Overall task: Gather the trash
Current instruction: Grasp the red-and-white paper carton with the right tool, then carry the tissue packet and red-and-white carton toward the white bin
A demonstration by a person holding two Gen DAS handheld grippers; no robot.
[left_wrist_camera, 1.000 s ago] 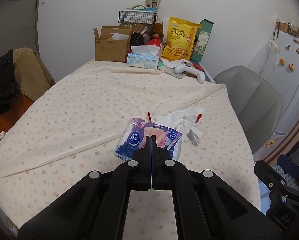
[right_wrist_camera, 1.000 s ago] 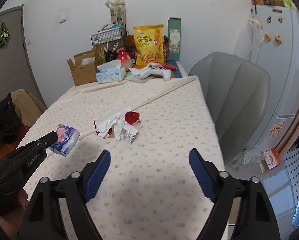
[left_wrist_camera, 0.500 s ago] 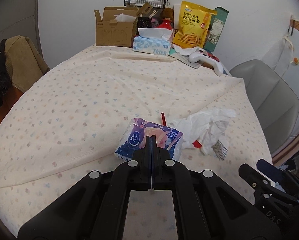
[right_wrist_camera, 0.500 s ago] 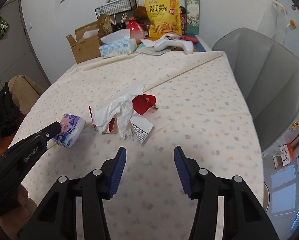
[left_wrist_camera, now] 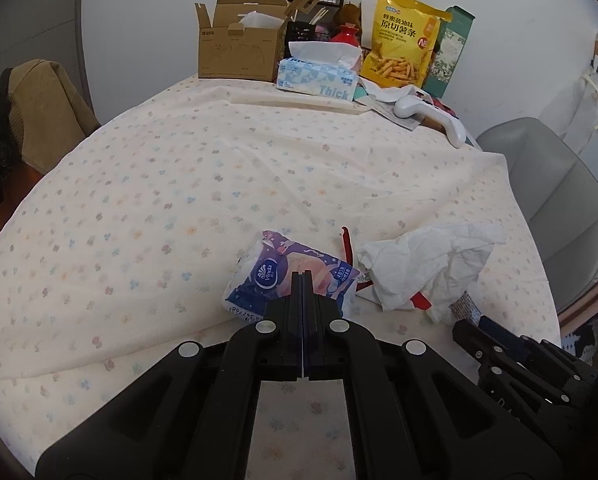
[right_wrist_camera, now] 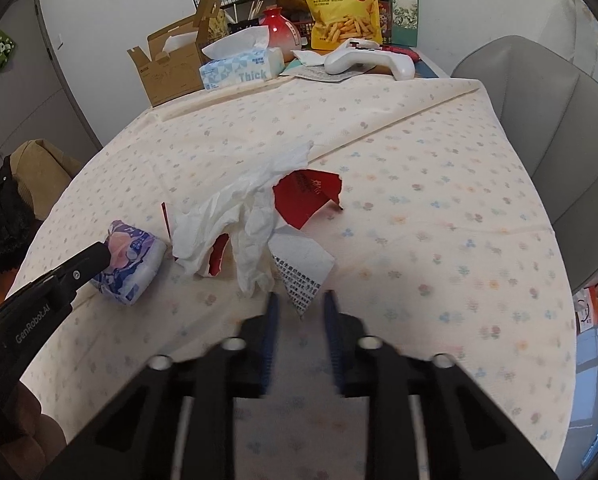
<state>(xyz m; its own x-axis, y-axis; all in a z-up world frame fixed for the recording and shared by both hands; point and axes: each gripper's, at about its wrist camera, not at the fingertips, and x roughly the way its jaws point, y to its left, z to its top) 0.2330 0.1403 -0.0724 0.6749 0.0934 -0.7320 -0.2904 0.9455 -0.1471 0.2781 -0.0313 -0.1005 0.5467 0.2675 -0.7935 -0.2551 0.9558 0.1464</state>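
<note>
Both wrist cameras sit low and close over the table's near edge, facing its far wall, the left one set further left, sharing the crumpled white paper and tissue pack.

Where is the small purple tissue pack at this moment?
The purple tissue pack is pinched in the left gripper, low over the tablecloth, just left of the crumpled white tissue.

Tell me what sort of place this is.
Most likely a home dining area. A table under a floral cloth carries a tissue box and a yellow snack bag, with a grey chair beside it.
</note>
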